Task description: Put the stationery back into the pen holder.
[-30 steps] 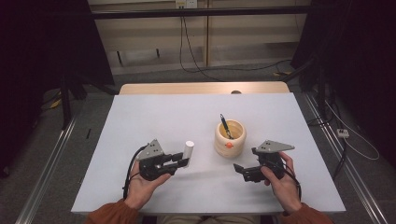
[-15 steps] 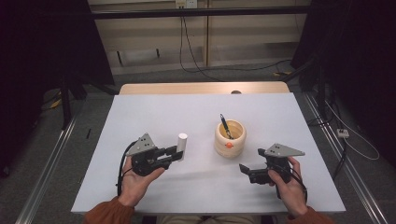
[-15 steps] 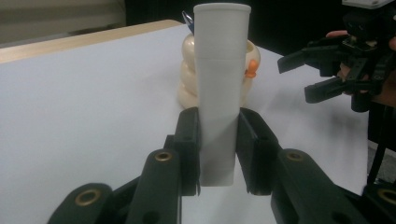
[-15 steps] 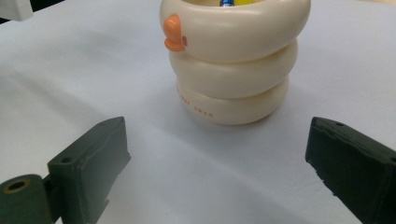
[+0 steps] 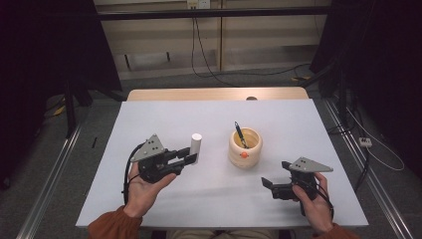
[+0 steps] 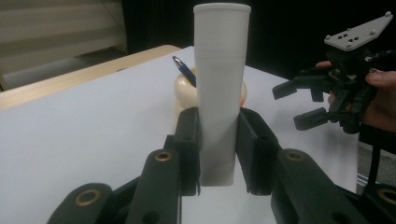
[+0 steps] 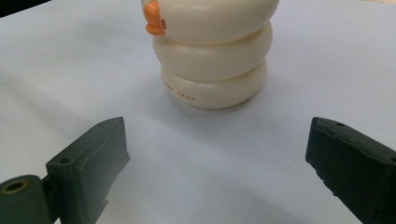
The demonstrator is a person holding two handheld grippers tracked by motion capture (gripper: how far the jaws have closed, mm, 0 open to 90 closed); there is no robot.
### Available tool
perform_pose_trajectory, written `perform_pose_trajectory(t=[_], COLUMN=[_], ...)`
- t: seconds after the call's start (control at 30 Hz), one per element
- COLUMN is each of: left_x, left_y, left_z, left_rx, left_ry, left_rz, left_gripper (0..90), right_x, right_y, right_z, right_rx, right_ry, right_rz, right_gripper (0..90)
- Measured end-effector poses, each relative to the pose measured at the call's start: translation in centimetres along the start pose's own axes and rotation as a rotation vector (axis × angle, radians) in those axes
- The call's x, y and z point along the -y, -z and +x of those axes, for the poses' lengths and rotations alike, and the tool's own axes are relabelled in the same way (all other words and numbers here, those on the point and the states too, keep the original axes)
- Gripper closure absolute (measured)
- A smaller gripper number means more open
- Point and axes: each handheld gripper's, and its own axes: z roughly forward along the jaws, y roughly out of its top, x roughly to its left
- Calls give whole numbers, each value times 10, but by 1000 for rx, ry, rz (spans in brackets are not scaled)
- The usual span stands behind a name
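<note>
The white, smooth plastic cylinder tube (image 5: 196, 148) stands upright and slightly tilted in the air above the pale grey tabletop (image 5: 209, 117), left of the table's centre. In the left gripper view the tube (image 6: 219, 88) rises straight up between the two black jaws, its lower part clamped on both sides and its flat bottom end clear of the surface.

The left gripper (image 5: 188, 158) is closed on the tube, pads pressing its lower section; the hand (image 5: 144, 186) under it comes in from the six o'clock edge, in an orange-brown sleeve (image 5: 112, 226).

At about three o'clock from the tube, near but apart, stands the cream-coloured, ring-stacked holder with a small orange beak (image 5: 245, 147); a dark blue pen (image 5: 241, 134) leans inside it. In the right gripper view the holder (image 7: 212, 51) sits ahead on the table, with small orange lettering on its lowest ring.

At about five o'clock from the holder, the right gripper (image 5: 269, 185) hangs low over the table, its jaws spread wide with nothing between them, pointing towards nine o'clock. In the left gripper view it (image 6: 299, 105) shows at the right, held by a hand (image 6: 378, 100).
</note>
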Motion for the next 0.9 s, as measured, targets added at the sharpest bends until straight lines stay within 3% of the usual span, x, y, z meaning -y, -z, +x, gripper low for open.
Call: perform_pose_trajectory(t=[0.4,0.9], left_x=[-23,-40], left_y=[-19,-50], left_z=[6,11], left_rx=[-3,10], left_ry=[11,28], left_rz=[-32,-34], left_gripper=[713,713], right_x=[6,8], right_y=[5,3], right_z=[-4,-5], right_rx=[1,6], right_ry=[-5,-18], right_rz=[-29,-38], right_gripper=[53,54])
